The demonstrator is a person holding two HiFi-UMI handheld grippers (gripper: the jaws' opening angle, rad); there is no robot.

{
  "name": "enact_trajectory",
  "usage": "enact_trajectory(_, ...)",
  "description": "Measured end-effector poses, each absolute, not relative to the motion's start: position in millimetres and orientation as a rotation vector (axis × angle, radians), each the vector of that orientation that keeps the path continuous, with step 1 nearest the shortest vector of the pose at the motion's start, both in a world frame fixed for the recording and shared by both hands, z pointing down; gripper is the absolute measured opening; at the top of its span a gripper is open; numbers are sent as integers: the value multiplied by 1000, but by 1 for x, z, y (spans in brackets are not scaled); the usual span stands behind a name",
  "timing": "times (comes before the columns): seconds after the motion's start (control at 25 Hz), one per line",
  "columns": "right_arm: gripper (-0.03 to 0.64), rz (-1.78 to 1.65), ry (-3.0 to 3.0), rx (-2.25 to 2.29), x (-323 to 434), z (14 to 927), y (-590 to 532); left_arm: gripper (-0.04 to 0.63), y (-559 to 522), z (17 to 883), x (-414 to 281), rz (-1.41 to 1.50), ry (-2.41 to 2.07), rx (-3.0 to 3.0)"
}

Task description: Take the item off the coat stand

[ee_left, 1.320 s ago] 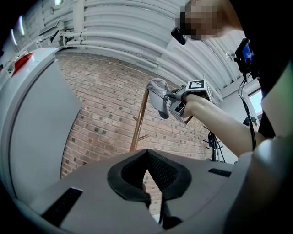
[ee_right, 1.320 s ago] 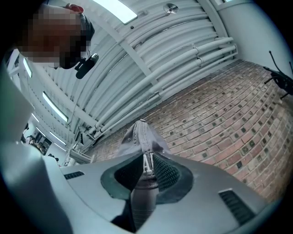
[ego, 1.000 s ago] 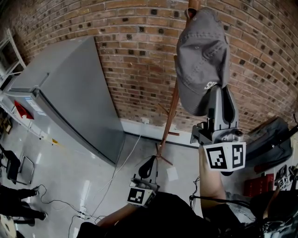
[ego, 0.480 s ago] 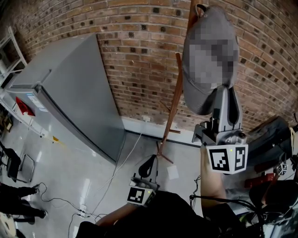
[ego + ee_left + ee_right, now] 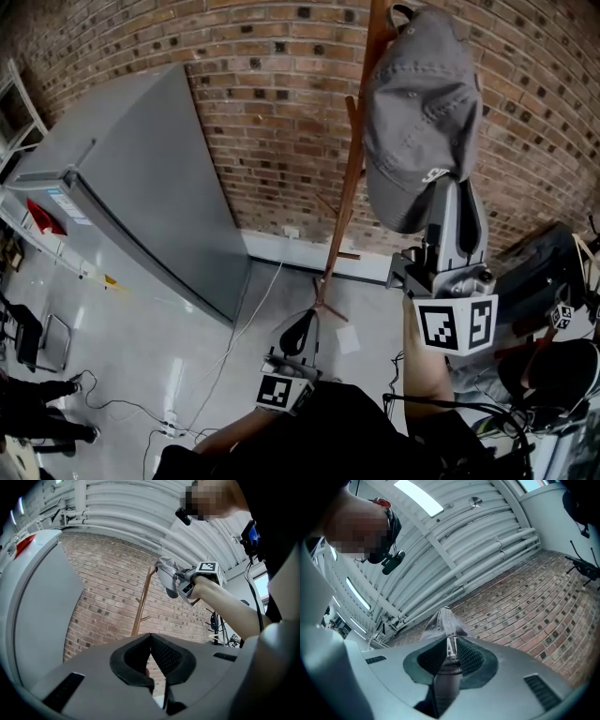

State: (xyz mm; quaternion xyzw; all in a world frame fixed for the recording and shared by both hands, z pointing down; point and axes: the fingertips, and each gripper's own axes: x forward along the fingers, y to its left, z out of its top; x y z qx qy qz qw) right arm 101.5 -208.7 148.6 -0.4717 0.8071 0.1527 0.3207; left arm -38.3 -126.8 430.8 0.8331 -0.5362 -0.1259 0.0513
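Note:
A grey cap hangs at the top of the wooden coat stand in front of the brick wall. My right gripper is raised to it and shut on the cap's lower edge. In the right gripper view the cap's cloth and a small white logo sit pinched between the jaws of the right gripper. My left gripper hangs low near the stand's foot, shut on nothing. The left gripper view shows its pads meeting at the tip, with the cap and stand beyond.
A tall grey cabinet stands left of the stand against the brick wall. White cables trail over the floor. A dark bag and other gear lie at the right. Someone's shoes show at bottom left.
The cap and my right gripper sit slightly further right and higher in the head view, still gripped. The left gripper has not moved.

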Motion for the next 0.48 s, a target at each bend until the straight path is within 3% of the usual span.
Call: enact_trajectory(0.48,74,416,2082,-1308,115,160,-201,17,-125,429,-43,-394,-1635,2549)
